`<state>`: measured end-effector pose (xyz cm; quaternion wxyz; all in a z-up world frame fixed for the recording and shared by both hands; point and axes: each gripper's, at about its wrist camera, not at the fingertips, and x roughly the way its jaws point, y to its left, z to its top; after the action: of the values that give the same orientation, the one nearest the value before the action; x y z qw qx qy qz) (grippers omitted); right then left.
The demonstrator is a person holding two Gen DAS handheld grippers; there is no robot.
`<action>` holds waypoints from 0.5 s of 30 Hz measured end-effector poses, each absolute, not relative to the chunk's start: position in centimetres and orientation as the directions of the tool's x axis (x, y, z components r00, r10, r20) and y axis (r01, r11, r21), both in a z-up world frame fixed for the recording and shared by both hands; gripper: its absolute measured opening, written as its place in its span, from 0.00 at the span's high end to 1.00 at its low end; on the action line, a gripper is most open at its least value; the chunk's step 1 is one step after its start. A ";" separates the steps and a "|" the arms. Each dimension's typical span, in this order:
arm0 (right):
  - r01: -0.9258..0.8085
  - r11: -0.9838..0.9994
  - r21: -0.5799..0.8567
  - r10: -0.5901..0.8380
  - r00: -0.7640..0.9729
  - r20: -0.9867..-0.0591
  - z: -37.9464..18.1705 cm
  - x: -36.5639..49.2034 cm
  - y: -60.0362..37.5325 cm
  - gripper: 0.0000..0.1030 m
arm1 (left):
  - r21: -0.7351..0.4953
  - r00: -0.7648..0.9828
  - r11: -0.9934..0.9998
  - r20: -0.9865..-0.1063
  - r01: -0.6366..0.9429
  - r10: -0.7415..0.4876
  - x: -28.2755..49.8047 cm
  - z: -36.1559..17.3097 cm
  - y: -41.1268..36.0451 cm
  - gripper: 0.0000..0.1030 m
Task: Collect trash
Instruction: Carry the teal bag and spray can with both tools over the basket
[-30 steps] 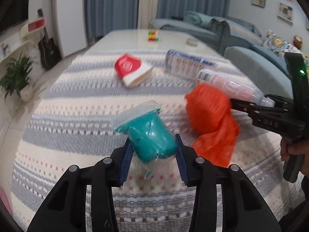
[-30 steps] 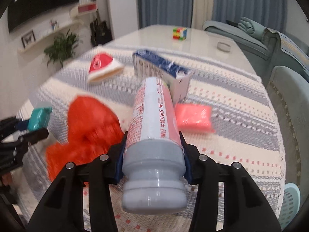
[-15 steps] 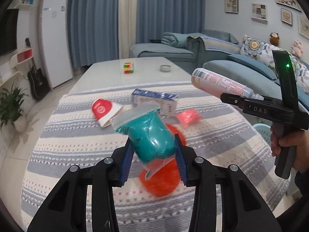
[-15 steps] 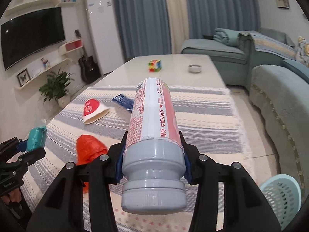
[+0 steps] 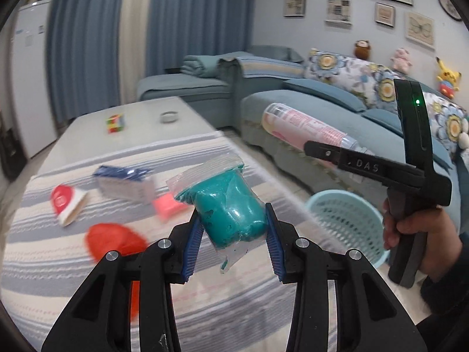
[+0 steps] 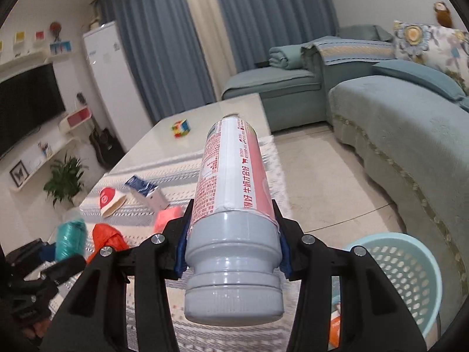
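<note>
"DAS" is embossed on the black arm of the right gripper [image 5: 319,149], whose jaws clamp a cylindrical bottle [image 6: 234,205] with a grey plastic cap and a pink-and-white label of small red print I cannot read. The left gripper [image 5: 233,234] has its jaws closed on a clear plastic bag of teal dough [image 5: 231,205], held above the striped woven surface [image 5: 44,264], beside a pale-blue perforated basket [image 5: 346,220].
</note>
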<state>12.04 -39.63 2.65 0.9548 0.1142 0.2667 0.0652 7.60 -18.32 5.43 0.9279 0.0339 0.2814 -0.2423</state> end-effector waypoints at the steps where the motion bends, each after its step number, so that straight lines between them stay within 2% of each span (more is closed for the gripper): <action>1: -0.054 0.969 0.241 0.170 0.853 -0.493 2.8 11.7 -40.1 0.58 | -0.070 0.721 0.874 -0.536 0.480 -0.439 7.6 5.5 -19.1 0.63; 10: 0.048 0.986 0.160 0.040 0.861 -0.507 2.0 8.5 -45.3 0.58 | 0.027 0.648 0.787 -0.585 0.617 -0.488 7.5 3.2 -29.5 0.63; 15: 0.170 0.982 0.077 -0.096 0.813 -0.574 0.6 7.3 -48.9 0.58 | 0.036 0.605 0.750 -0.618 0.660 -0.502 7.3 0.9 -34.5 0.62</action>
<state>7.30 -48.92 0.56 0.9501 0.0626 0.2974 -0.0700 7.30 -34.53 0.90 0.8861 0.1313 0.3001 -0.3280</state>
